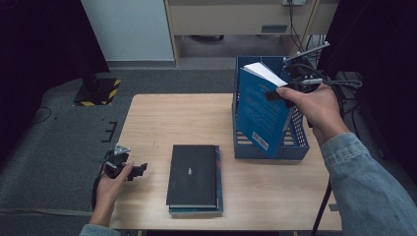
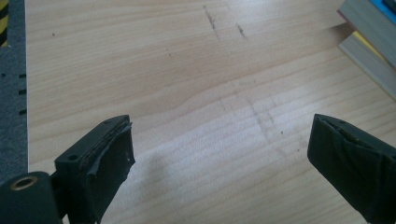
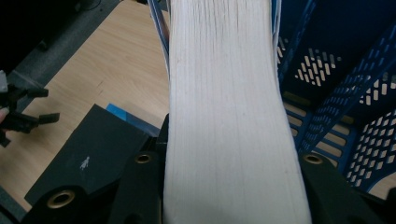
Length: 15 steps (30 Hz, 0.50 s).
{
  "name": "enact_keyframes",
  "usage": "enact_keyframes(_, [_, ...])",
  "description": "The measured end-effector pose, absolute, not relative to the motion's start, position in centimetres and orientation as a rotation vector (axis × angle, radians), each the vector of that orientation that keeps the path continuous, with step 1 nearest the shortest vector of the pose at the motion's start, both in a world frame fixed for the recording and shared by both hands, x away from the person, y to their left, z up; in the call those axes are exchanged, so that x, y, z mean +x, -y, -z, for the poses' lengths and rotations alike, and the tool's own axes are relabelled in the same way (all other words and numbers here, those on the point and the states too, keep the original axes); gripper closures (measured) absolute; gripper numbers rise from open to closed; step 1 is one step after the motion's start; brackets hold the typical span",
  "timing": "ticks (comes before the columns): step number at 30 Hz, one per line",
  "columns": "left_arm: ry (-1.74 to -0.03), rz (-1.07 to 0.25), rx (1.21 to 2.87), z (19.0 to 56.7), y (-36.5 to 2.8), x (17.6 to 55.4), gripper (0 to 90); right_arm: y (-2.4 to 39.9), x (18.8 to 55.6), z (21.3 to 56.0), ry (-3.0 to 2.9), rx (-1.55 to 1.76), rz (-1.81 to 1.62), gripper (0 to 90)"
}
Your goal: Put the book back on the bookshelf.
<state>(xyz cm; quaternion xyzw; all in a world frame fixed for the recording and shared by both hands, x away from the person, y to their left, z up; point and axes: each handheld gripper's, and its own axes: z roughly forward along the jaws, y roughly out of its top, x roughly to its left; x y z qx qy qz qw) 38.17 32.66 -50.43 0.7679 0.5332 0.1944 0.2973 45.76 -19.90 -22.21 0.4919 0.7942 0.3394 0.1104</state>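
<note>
The right gripper [image 1: 275, 94] is clamped on the blue book [image 1: 258, 110], its jaws pressing both covers near the top edge. The book hangs tilted over the blue crate [image 1: 300, 142] at the table's [image 1: 162, 118] far right edge, its long axis running steeply down and toward the person, its lower corner at the crate's near wall. The judgement: the coming move turns on swinging that axis upright so the book slots inside the walls.

The left gripper [image 1: 132, 171] rests near the table's near left corner, jaws spread wide over bare wood, well apart from the crate; the right hand is plainly the nearer one.

The right gripper view shows the book's white page block [image 3: 229, 116] squeezed between the jaws and the crate's perforated wall [image 3: 336, 93] just beside it. The high view shows the tilt, plus 2 stacked books [image 1: 194, 177] lying flat near the table's near edge.
</note>
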Motion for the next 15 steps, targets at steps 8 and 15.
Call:
enact_keyframes(8, [-1.423,-0.502,2.013,50.3,-32.8,38.0,6.3,20.4,46.5,23.2,-2.268,1.520,-0.987,60.0])
enact_keyframes(15, [-1.419,-0.508,2.014,50.2,-32.7,38.1,6.3,20.2,47.1,23.4,-2.236,1.551,-0.987,60.0])
